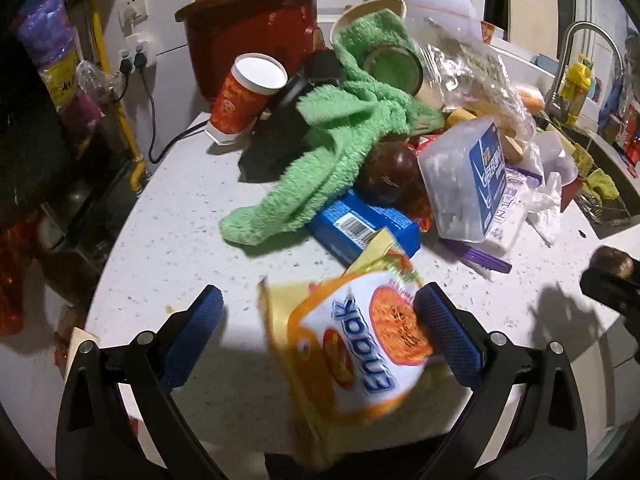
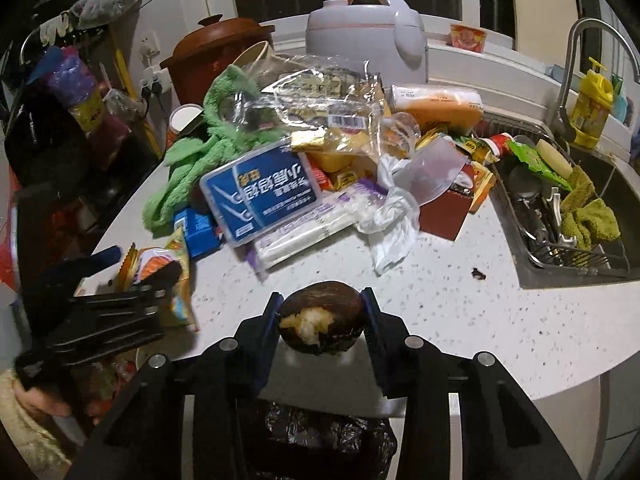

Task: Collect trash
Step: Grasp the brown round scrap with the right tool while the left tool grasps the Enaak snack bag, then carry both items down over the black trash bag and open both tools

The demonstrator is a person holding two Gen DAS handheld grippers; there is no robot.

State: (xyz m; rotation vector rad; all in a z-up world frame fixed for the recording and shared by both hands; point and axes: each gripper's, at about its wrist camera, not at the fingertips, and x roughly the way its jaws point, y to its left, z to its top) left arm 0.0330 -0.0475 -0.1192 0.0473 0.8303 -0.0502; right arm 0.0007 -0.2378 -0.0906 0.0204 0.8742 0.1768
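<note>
Between the open left tongs (image 1: 320, 316), a blurred packet (image 1: 352, 344) apparently reads "Enaak"; right tongs (image 2: 322, 312) grip rotten fruit (image 2: 320, 318).

Bitten dark fruit (image 2: 320, 322) clamped; yellow snack wrapper (image 1: 352, 344) falling, blurred.

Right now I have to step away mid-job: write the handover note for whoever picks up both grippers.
Right gripper: shut on a dark, rotten fruit with a pale broken patch, lifted clear at the counter edge, the black-lined bin directly below.
Left gripper: jaws wide, around the orange Enaak snack wrapper; only one finger touches it, so it is not gripped.
Done: nothing visibly binned; the fruit is ready to drop.
Left: drop the fruit, grip and bin the wrapper, then work through the pile on the counter: clear plastic bag, crumpled white plastic, dark crumb. The green towel looks like a keeper.
</note>
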